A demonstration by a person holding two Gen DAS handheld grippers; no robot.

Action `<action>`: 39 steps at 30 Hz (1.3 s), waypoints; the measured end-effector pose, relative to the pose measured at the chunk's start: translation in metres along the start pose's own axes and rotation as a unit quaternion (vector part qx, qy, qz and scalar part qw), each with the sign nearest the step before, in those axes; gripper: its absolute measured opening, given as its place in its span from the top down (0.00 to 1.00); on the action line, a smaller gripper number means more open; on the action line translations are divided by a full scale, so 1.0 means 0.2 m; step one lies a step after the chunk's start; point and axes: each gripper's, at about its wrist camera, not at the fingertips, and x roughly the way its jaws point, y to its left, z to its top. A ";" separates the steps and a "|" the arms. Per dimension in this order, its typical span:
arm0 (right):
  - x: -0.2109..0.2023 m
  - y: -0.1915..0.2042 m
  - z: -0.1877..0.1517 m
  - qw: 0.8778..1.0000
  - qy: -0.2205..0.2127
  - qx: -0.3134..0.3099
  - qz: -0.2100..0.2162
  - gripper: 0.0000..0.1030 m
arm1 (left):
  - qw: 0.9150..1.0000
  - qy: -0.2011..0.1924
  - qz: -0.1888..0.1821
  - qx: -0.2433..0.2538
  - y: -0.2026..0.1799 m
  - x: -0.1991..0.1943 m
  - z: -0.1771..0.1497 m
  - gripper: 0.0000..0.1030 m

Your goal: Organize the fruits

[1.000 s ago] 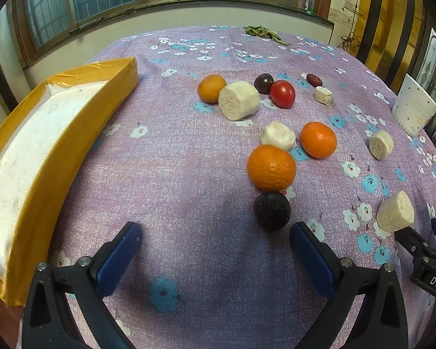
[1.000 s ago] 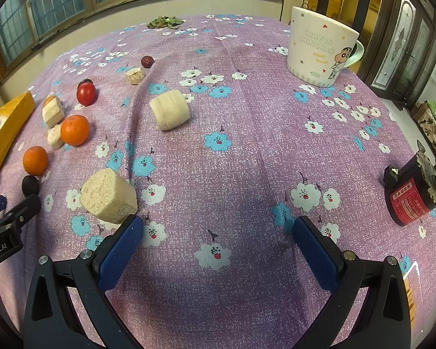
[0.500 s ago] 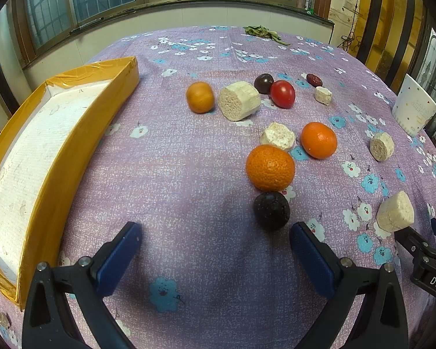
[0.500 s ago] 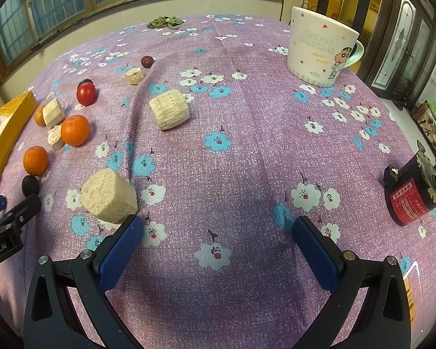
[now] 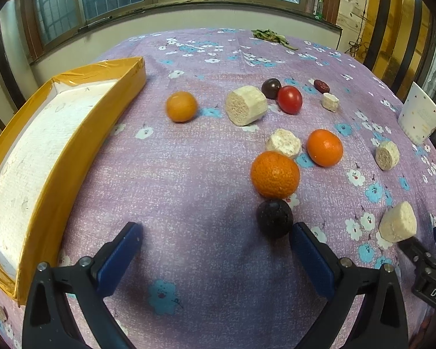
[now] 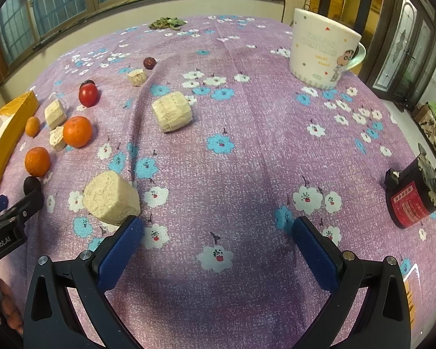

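Purple flowered cloth covers the table (image 5: 189, 174), with windows behind. Near its middle lie the fruits: a large dimpled orange mandarin (image 5: 275, 174), a dark round plum (image 5: 274, 218) touching its near side, a smoother orange mandarin (image 5: 324, 147) beyond, a small orange kumquat-like fruit (image 5: 181, 106) further left, and a red tomato (image 5: 289, 99) beside a second dark fruit (image 5: 271, 88). Pale cylindrical chunks (image 5: 246, 108) lie scattered among them. A shallow white tray with yellow taped walls (image 5: 81, 145) stands empty at the left, well apart from the fruit. The left gripper (image 5: 215, 242) hovers wide open, its right finger just beside the plum. The right gripper (image 6: 216, 232) is likewise wide open and empty, a pale chunk (image 6: 111, 201) at its left fingertip. A white cartoon-printed mug (image 6: 322, 48) and a red-labelled dark can (image 6: 409, 200) stand to the right.
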 end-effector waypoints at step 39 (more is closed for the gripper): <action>-0.64 0.29 0.00 0.980 -0.189 -0.063 0.009 0.00 | 0.982 -0.188 -0.033 0.000 0.18 -0.54 -0.01 0.00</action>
